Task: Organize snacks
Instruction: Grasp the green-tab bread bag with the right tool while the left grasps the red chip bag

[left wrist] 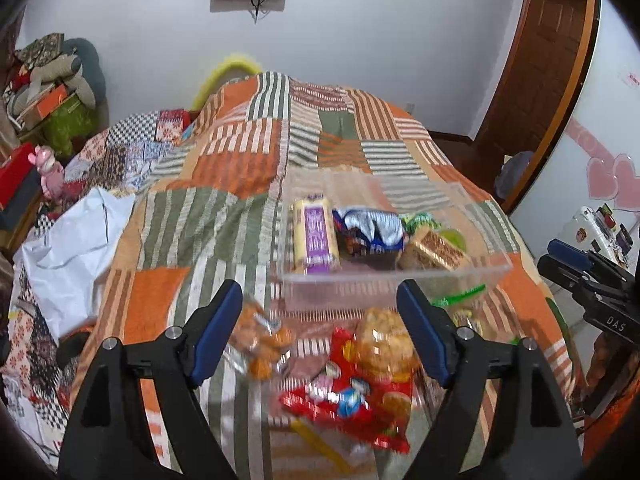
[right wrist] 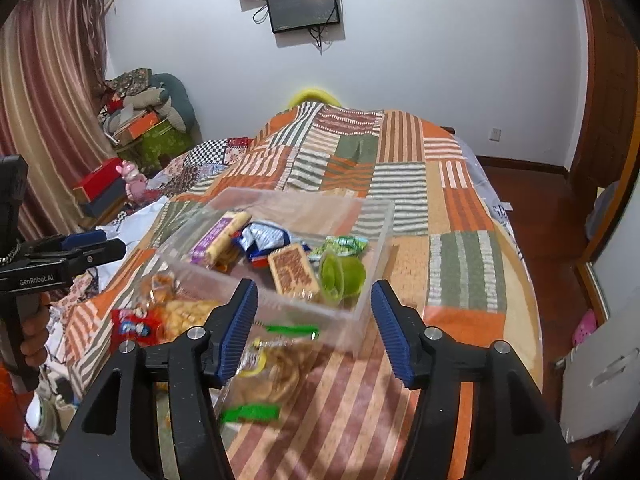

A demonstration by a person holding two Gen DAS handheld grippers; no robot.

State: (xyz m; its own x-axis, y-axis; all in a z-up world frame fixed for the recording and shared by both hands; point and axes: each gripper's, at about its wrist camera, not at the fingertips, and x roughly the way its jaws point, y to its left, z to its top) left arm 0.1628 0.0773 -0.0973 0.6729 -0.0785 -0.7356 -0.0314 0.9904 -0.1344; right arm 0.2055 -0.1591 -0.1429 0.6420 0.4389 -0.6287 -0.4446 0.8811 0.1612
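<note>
My left tongs [left wrist: 320, 320] stand wide with nothing between the pads, hanging over the loose snacks on the bed: a red packet [left wrist: 356, 396] just below and between the fingers, a bag of golden puffs [left wrist: 384, 340] against the right finger, and an orange-brown bag [left wrist: 260, 344] by the left one. My right tongs [right wrist: 312, 324] stand partly open, also empty, above a clear bag of crisps [right wrist: 276, 368] and a green-ended wrapper [right wrist: 248, 414]. Beyond both pairs lies the clear plastic bin [left wrist: 400, 280], its long side across my view, already holding a purple biscuit pack [left wrist: 316, 236], a blue wrapper [left wrist: 372, 228] and a green cup [right wrist: 340, 276]. I judge the red packet nearest the left tongs, its long axis running diagonally away.
</note>
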